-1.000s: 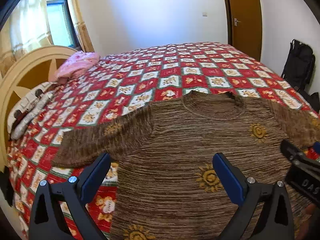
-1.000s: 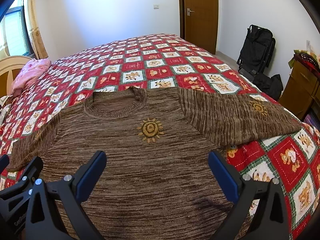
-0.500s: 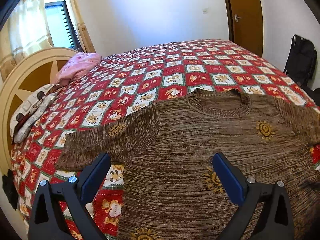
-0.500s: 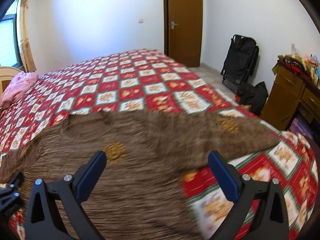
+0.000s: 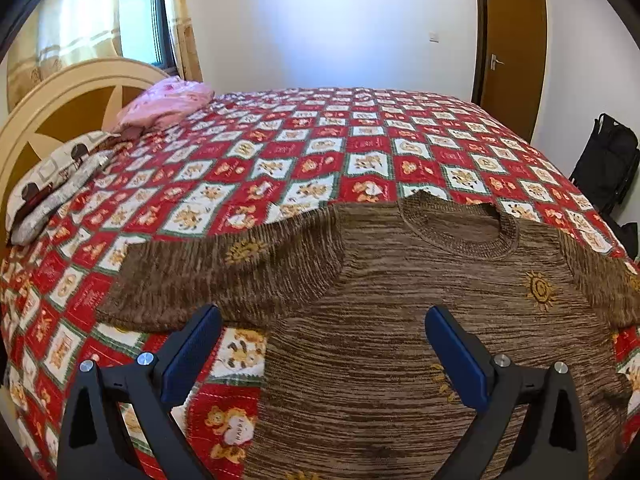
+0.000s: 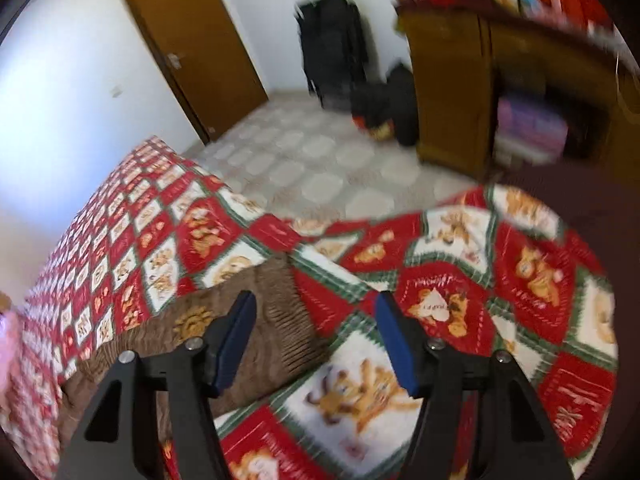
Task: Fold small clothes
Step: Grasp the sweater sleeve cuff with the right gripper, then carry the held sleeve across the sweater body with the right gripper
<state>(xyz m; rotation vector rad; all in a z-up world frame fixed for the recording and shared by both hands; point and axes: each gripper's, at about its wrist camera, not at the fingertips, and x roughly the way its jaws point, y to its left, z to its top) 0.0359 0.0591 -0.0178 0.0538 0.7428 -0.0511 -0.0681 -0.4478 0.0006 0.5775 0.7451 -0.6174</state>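
I saw the brown sweater [image 5: 420,320] lying flat on the bed's red patchwork quilt [image 5: 320,152], neck hole toward the far side, both sleeves spread out. My left tool [image 5: 322,346] hung open above its near left part, nothing between the jaws. My right tool [image 6: 316,332] was over the end of the sleeve [image 6: 240,320] at the bed's corner, jaws closing, the pads not yet pressing the cuff below them; that view was blurred. A pink bundle [image 5: 168,100] and a patterned pillow [image 5: 52,184] sat far left by the headboard [image 5: 60,108]. Beyond the bed stood a door [image 6: 196,48], black bags [image 6: 340,56] and a wooden cabinet [image 6: 452,88].
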